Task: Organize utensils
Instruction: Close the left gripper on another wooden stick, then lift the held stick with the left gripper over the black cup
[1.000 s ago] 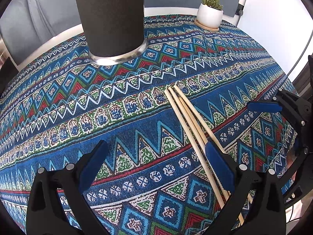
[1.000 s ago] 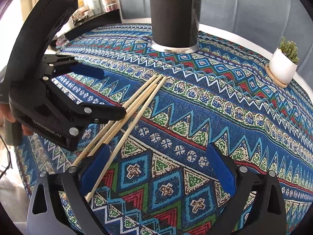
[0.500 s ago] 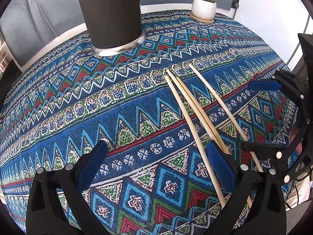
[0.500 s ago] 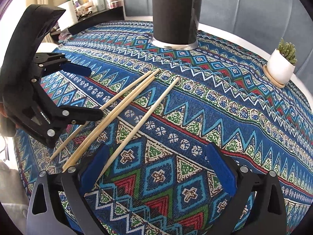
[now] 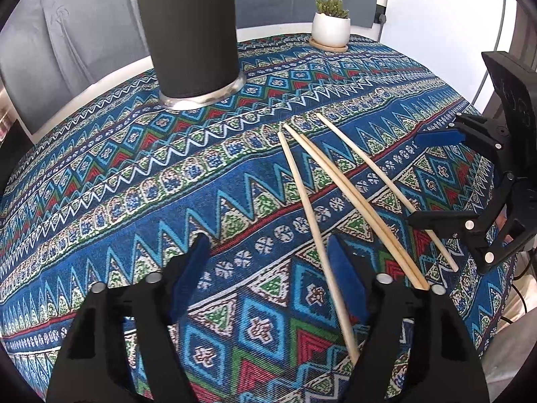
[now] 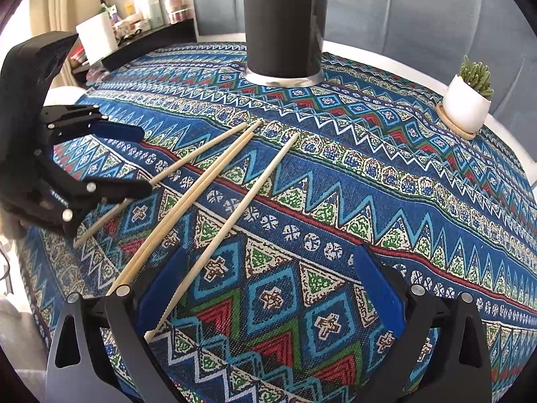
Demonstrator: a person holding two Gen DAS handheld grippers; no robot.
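Chopsticks (image 5: 345,191) right of closing, empty left hand-held gripper (image 5: 268,268).

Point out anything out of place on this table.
Four chopsticks lie loose and splayed on the tablecloth instead of standing in the black holder, which already has sticks. Nothing looks spilled or damaged.

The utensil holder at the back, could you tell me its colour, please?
Matte black holder with a silver base ring; right wrist view.

A round table (image 5: 110,74) wears a patterned cloth (image 6: 386,174) in blue, red and green zigzags. Near its far edge a small succulent in a white pot (image 6: 466,104) sits on a wooden coaster (pale, round). Grey upholstery (image 6: 419,10) rises behind; a cluttered shelf (image 6: 144,16) stands beyond.
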